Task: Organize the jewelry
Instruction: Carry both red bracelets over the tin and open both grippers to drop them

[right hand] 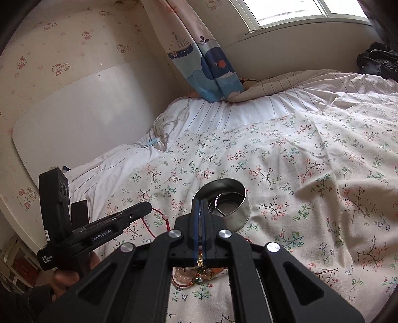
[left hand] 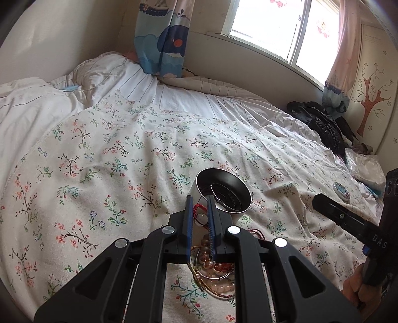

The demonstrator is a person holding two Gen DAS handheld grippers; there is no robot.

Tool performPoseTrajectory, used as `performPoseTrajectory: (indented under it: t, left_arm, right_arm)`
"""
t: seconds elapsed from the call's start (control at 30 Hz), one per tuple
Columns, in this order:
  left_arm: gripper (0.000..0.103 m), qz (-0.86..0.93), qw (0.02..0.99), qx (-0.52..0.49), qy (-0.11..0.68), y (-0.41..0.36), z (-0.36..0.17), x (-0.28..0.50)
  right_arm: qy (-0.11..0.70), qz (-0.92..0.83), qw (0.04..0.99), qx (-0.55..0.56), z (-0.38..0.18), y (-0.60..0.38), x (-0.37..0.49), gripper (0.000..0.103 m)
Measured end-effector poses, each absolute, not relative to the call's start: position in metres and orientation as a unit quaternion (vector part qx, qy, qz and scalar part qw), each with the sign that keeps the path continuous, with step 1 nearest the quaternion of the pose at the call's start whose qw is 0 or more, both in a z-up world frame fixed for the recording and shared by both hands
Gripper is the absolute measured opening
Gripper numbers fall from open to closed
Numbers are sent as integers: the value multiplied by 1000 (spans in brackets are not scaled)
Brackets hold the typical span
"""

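From the left wrist view, the bed (left hand: 104,159) fills the room almost wall to wall, its flowered cover (left hand: 149,154) lying over a white striped quilt (left hand: 194,104) heaped toward the far edge under the window (left hand: 268,22). A whale-print curtain (left hand: 161,39) hangs at the far side, and a dark jacket (left hand: 321,124) lies by the far right corner below a tree decal (left hand: 370,104) on the wall. The left gripper (left hand: 200,211) has its jaws nearly closed on a red cord bracelet (left hand: 199,207), just in front of a round metal tin (left hand: 223,193) that tilts open on the cover with a thin bangle inside. A pile of beaded bracelets (left hand: 214,275) lies on the cover under the gripper, near the bed's near edge. The right gripper (left hand: 323,201) reaches in from the right. From the right wrist view, cartoon-cat wallpaper (right hand: 57,67) and a white headboard (right hand: 82,116) stand at the left end of the bed. The right gripper (right hand: 200,206) has its jaws closed together, and whether anything is caught between them I cannot tell; the tin (right hand: 231,206) sits just beyond its tips. The left gripper (right hand: 141,207) comes in from the left with the red cord (right hand: 159,218) trailing at its tip.
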State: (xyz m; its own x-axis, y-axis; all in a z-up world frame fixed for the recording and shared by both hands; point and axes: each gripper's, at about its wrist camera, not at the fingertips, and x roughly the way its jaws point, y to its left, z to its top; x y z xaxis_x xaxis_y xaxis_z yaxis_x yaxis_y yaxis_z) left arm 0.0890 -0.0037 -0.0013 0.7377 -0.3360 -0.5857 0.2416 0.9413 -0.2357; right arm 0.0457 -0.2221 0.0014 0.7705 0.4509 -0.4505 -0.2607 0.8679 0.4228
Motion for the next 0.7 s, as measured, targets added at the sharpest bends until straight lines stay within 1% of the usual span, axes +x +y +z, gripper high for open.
performPoseTrajectory:
  t: [0.07, 0.1, 0.13, 0.17, 0.2, 0.3, 0.33, 0.37, 0.4, 0.43, 0.47, 0.5, 0.53, 0.57, 0.7]
  left_arm:
    - [10, -154, 929, -72, 329, -4, -2, 89]
    - [10, -153, 929, -72, 330, -3, -2, 89]
    - [10, -152, 928, -74, 331, -2, -2, 89]
    - [10, -152, 928, -77, 332, -1, -3, 90]
    - [10, -151, 927, -77, 333, 0, -4, 91]
    - [10, -151, 927, -75, 335, 0, -5, 92]
    - [10, -152, 927, -75, 335, -1, -5, 91]
    - [10, -152, 927, -75, 335, -1, -5, 91]
    - [10, -152, 927, -75, 335, -1, -5, 91]
    - [10, -152, 927, -74, 335, -1, -5, 91]
    - [10, -152, 927, -74, 335, -2, -5, 92]
    - [10, -153, 927, -74, 334, -2, -5, 91]
    - [10, -153, 927, -73, 334, -3, -5, 91]
    - [10, -153, 927, -73, 333, -3, -5, 91]
    - [10, -156, 930, -76, 325, -3, -2, 90]
  right_arm:
    - [319, 188, 914, 167, -11, -221, 56, 4]
    - [342, 185, 905, 170, -22, -220, 61, 20]
    - [364, 178, 899, 168, -31, -219, 66, 41]
    - [378, 165, 897, 156, -38, -217, 70, 80]
    - [387, 154, 898, 140, -44, -214, 73, 82]
    - [420, 129, 891, 117, -61, -213, 91, 81]
    - [431, 130, 886, 113, -68, -213, 97, 78]
    - [442, 128, 882, 104, -74, -212, 102, 70]
    - [454, 129, 877, 90, -81, -209, 107, 55]
    - [464, 134, 872, 78, -87, -206, 110, 45]
    - [464, 133, 874, 61, -88, -202, 110, 29]
    - [459, 142, 875, 52, -87, -199, 108, 9]
    - [455, 151, 876, 52, -85, -199, 105, 5]
    - [448, 159, 878, 60, -81, -199, 101, 3]
    - [392, 187, 892, 126, -52, -214, 79, 3]
